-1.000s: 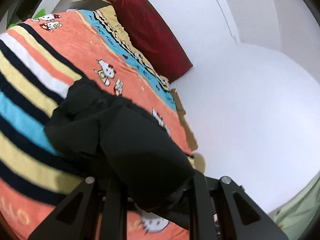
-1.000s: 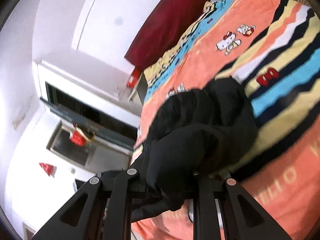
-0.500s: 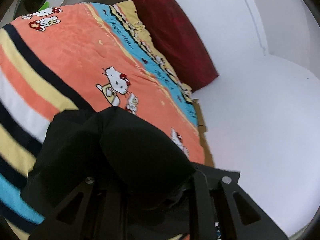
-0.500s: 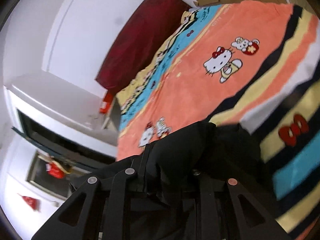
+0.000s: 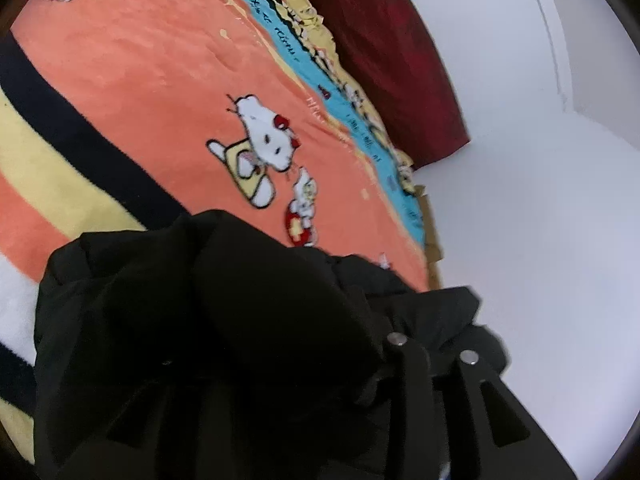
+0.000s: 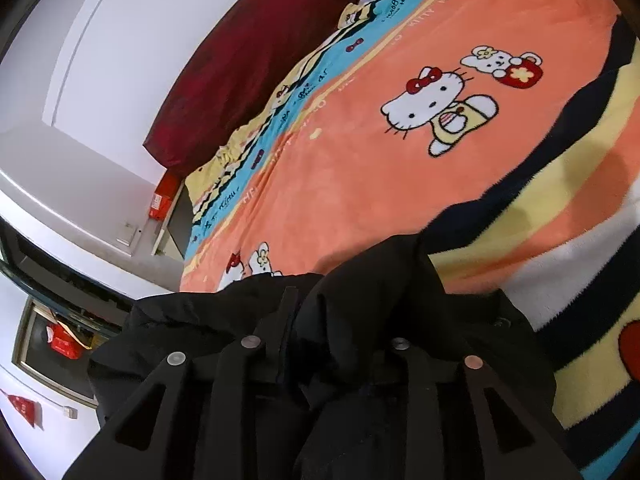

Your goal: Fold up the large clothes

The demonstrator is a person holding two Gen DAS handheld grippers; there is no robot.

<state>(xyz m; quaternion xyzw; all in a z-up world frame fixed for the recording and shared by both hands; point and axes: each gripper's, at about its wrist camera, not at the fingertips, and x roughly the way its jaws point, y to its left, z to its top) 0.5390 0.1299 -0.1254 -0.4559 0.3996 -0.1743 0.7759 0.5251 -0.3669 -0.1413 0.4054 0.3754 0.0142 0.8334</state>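
- One black garment (image 5: 224,320), bunched in thick folds, lies over one orange striped cartoon-cat blanket (image 5: 160,92) on the bed
- One dark red pillow (image 5: 384,52) leans on the white wall (image 5: 540,200) at the blanket's far edge
- Left gripper (image 5: 280,360) is buried in the cloth; jaw gap cannot be told
- Right gripper (image 6: 324,344) pinches a fold of the garment between both fingers

**Lighting and Image Quality: Both Wrist Views**

Illumination is even and soft; no glare. The white wall (image 5: 540,240) reads bright and featureless. The black garment (image 5: 208,340) is underexposed, folds barely legible. Slight motion blur softens the blanket (image 6: 360,168) print in the left view. Fisheye curvature bends edges; dark vignette rings both frames.
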